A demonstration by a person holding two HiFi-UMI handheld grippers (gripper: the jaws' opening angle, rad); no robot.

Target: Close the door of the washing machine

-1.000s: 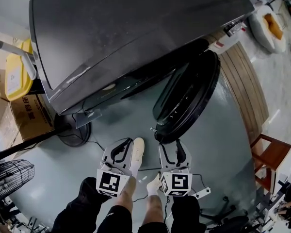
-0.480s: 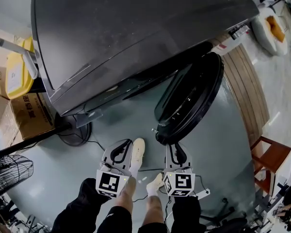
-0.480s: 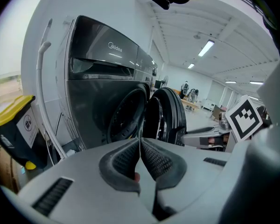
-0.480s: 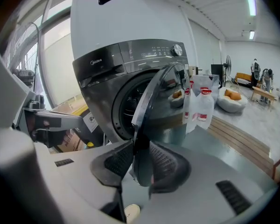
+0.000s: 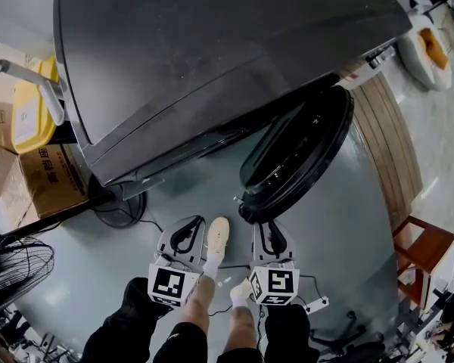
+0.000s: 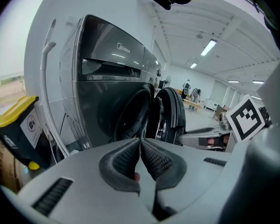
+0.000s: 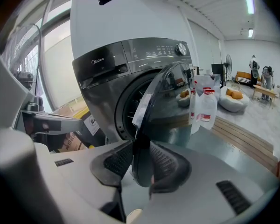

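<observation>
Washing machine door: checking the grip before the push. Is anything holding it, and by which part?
The right gripper has the door by its free outer rim, pinched between the pads, jaws opening slightly. The left gripper is shut, holding nothing.

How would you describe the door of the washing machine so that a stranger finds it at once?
Find the dark grey washing machine filling the top of the head view. Below its front, toward the right, a round black door stands open on edge. Unlike the flat round stand base at the left, it is large, glossy and upright.
</observation>
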